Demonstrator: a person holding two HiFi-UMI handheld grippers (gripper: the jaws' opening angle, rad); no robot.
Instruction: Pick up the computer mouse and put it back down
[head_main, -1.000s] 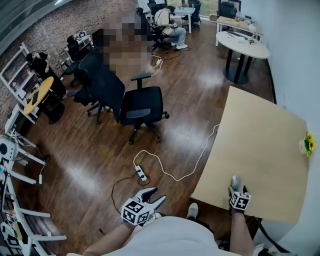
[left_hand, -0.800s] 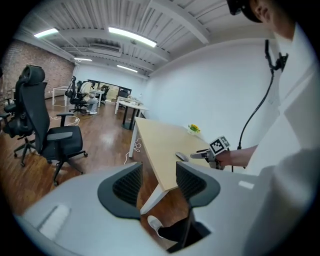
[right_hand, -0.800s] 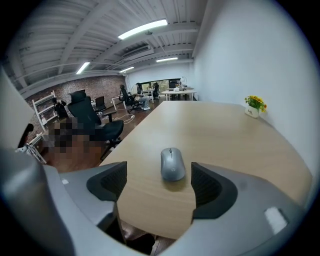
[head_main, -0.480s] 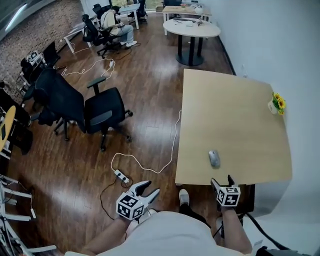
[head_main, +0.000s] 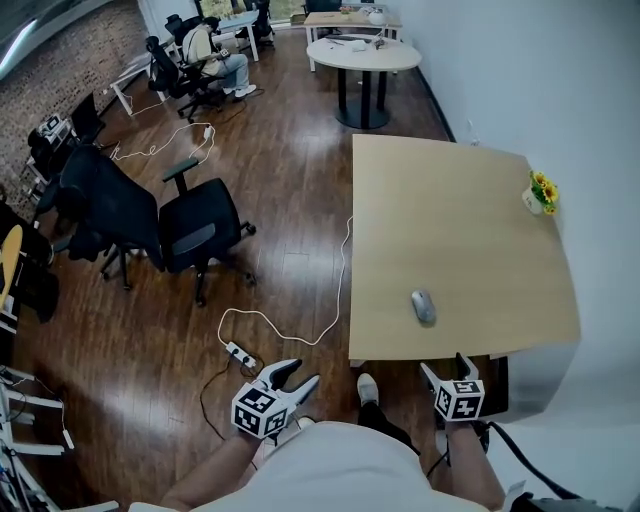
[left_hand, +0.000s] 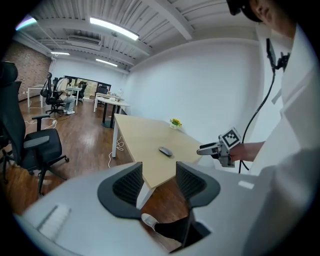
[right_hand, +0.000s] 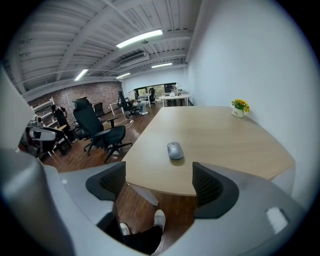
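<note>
A grey computer mouse (head_main: 423, 306) lies on the light wooden table (head_main: 450, 220), near its front edge. My right gripper (head_main: 445, 366) hovers just off that edge, a short way back from the mouse and apart from it. Its jaws are opening with nothing between them. In the right gripper view the mouse (right_hand: 175, 150) sits ahead, beyond the spread jaws of the right gripper (right_hand: 159, 182). My left gripper (head_main: 300, 373) hangs over the floor left of the table, open and empty. The left gripper view shows the mouse (left_hand: 165, 151) and the right gripper (left_hand: 210, 148) to its right.
A small pot of yellow flowers (head_main: 540, 192) stands at the table's far right edge. Black office chairs (head_main: 195, 225) stand to the left. A power strip (head_main: 237, 352) with a white cable lies on the wooden floor. A round table (head_main: 362, 55) is farther back.
The right gripper has drawn back from the mouse, off the table's front edge, with its jaws wider. The mouse stays on the table. The head view has swung to show the whole table.
</note>
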